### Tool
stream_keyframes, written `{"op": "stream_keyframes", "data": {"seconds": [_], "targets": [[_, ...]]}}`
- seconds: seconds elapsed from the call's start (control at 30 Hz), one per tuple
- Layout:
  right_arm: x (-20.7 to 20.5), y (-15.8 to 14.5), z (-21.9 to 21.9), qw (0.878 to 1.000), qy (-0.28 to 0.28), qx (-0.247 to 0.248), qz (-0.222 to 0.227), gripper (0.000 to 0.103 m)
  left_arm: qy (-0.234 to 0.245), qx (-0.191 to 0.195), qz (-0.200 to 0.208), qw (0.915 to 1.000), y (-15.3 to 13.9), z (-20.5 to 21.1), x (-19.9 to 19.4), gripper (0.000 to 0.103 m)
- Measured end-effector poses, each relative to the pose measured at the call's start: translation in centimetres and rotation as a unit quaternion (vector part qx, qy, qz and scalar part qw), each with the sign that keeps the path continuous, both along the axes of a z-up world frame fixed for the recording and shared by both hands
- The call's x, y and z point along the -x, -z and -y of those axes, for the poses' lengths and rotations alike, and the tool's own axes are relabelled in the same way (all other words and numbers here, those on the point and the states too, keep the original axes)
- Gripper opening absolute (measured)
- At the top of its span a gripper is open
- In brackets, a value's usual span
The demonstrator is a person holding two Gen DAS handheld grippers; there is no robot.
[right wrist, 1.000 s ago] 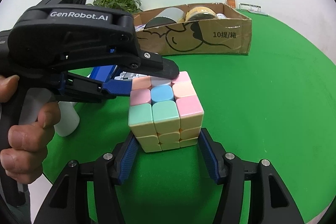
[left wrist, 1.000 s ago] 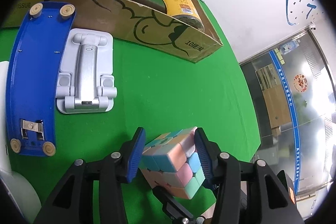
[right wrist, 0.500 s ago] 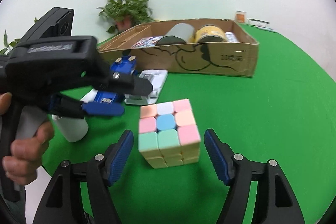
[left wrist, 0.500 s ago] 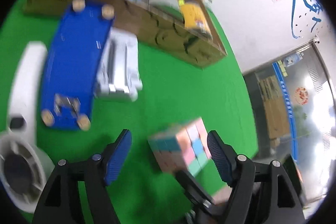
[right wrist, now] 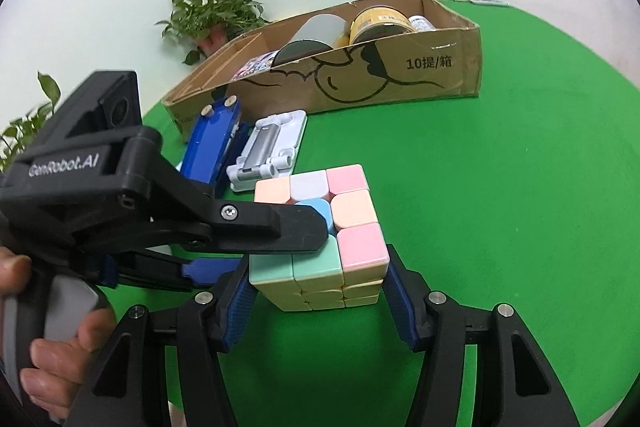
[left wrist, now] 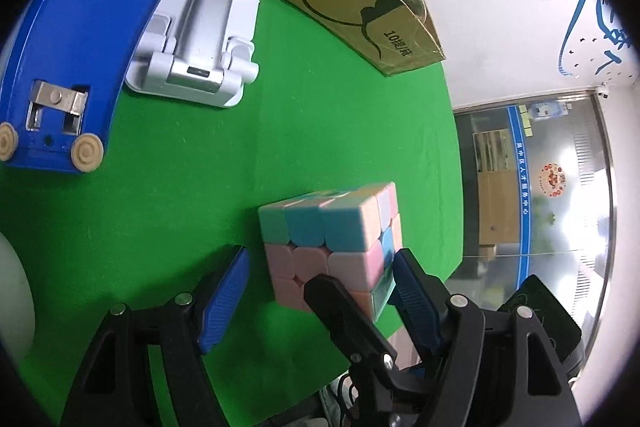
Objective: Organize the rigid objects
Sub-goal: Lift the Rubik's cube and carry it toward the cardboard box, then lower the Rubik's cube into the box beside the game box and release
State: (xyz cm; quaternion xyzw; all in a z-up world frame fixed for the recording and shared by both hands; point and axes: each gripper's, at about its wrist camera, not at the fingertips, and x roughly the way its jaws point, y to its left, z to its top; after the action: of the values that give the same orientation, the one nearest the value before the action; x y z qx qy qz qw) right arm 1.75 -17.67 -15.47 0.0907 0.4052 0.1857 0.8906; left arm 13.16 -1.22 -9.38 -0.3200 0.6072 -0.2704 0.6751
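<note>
A green-covered bench [right wrist: 500, 187] fills both views, with a white wall behind it and a potted plant [right wrist: 212, 15] at the far edge. A cardboard box [right wrist: 400, 75] stands at the back with cans and a booklet already in it; beside it lie a blue curved board [left wrist: 80, 27] and a white folding stand [left wrist: 200, 31].

The pastel puzzle cube [right wrist: 320, 239] sits on the cloth near the bench's front edge, well apart from the box. The right tool [right wrist: 316, 291] straddles it, jaws spread, the blue pads close beside the cube's two side faces; real contact cannot be told. The left tool [left wrist: 320, 287] is also spread, reaching in from the side, one black finger over the cube's top.

The cube looks light, stiff and smooth-sided, likely a little slippery. Its layers can twist, so the safest hold is probably square across two opposite flat faces at mid-height, not on corners or edges.
</note>
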Motion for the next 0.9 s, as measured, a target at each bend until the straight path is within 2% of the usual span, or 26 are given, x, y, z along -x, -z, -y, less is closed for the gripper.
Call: {"op": "stream_keyframes", "data": {"seconds": [0.1,0.23,0.4,0.53,0.63,0.73,0.9], "targets": [[0.1,0.1,0.0,1.0,0.0,-0.021,-0.009,0.056,-0.001,0.023,-0.012,0.9997,0.5,-0.1,0.1,0.067],[0.1,-0.8,-0.3,1.0,0.001,-0.022,-0.001,0.056,-0.006,0.026,0.012,0.9996,-0.9,-0.1,0.5,0.067],[-1.2,-4.6,-2.1,0.999,-0.002,-0.024,0.046,0.056,-0.023,0.025,0.071,0.9969,-5.7,-2.1,-1.2,0.067],[-3.5,-8.7,-4.6,0.994,-0.012,-0.029,0.105,0.056,-0.031,0.022,0.122,0.9917,-10.4,-4.5,-3.8,0.067],[-5.9,-11.2,-6.9,0.991,-0.019,-0.043,0.127,0.056,-0.039,0.013,0.149,0.9879,-13.3,-6.7,-6.3,0.067],[-8.7,-12.9,-9.6,0.989,-0.023,-0.047,0.137,0.056,-0.043,0.011,0.153,0.9872,-14.4,-8.8,-9.2,0.066],[-14.2,-13.4,-13.4,0.992,-0.036,-0.058,0.104,0.056,-0.052,0.0,0.135,0.9895,-13.7,-11.1,-13.8,0.067]]}}
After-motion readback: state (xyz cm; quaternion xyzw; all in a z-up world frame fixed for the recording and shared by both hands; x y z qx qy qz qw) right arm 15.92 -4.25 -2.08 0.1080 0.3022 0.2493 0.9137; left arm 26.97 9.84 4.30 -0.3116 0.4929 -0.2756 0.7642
